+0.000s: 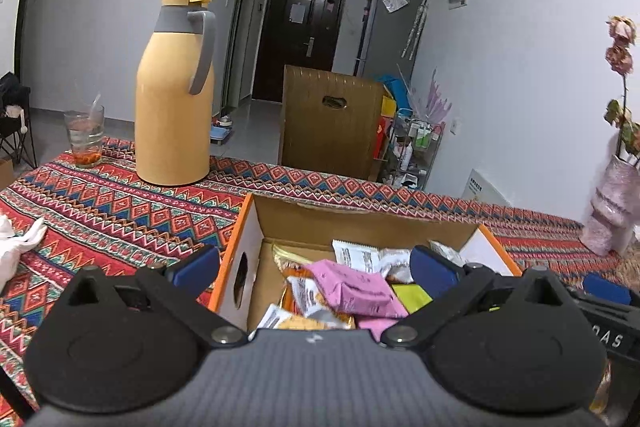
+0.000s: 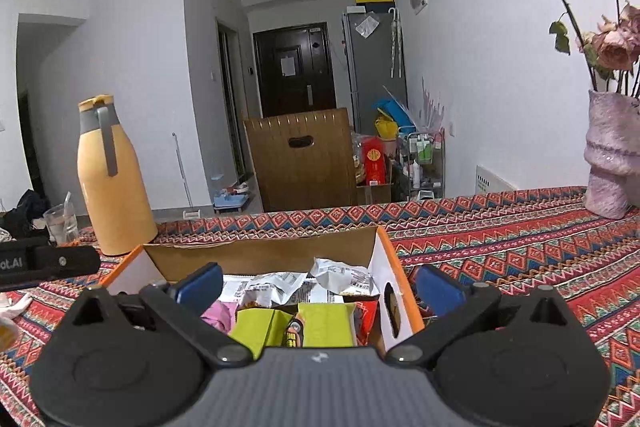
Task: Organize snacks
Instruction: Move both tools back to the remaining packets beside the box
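Open-topped orange-edged cardboard box (image 1: 256, 211) stands accessible from above; tall yellow thermos jug (image 1: 174, 95) blocks far left, patterned tablecloth (image 2: 500, 239) right lies bare.

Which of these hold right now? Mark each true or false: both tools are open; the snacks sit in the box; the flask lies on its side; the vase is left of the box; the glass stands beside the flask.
1. Both the left tool and right tool are open: true.
2. Snack packets lie in the cardboard box: true.
3. The yellow flask lies on its side: false, it stands upright.
4. The pink vase is left of the box: false, right.
5. A glass stands beside the flask: true.
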{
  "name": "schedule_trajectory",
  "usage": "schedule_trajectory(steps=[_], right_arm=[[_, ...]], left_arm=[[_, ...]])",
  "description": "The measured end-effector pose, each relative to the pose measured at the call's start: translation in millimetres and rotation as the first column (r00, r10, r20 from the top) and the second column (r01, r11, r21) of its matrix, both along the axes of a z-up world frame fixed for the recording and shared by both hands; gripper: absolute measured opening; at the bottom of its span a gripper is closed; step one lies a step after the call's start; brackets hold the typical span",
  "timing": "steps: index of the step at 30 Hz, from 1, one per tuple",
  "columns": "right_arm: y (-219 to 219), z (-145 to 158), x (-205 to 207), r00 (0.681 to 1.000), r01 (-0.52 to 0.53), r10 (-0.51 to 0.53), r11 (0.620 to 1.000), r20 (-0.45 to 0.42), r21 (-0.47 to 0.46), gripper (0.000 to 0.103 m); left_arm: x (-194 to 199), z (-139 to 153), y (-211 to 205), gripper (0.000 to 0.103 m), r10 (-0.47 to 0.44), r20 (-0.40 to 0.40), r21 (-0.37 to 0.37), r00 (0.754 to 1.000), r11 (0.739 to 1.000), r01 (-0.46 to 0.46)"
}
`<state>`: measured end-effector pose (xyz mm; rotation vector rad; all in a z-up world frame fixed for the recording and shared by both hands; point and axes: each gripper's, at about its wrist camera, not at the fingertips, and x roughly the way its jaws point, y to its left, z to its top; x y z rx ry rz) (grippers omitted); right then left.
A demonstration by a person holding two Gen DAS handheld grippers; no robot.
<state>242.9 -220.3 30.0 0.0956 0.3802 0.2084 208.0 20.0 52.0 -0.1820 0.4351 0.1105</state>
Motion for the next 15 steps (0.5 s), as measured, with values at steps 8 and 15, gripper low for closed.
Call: schedule_trajectory(steps=[8,15], right_arm=[[-9.1,-3.7,-45.0,1.000,-0.021,0.021,0.999,-0.008,-0.028,0.103],[-10.2,-22.6,-84.4,0.998,-0.040,0.037,0.998,-0.052,-0.057,0.103]], left_arm=[[-34.0,-13.0,6.8,0.103,-0.027,-0.052,0.028,0.998,0.999,0.028],[-64.5,-29.5,13.2,0.103,-0.035,-0.082,0.045,0.996,0.998,0.039]])
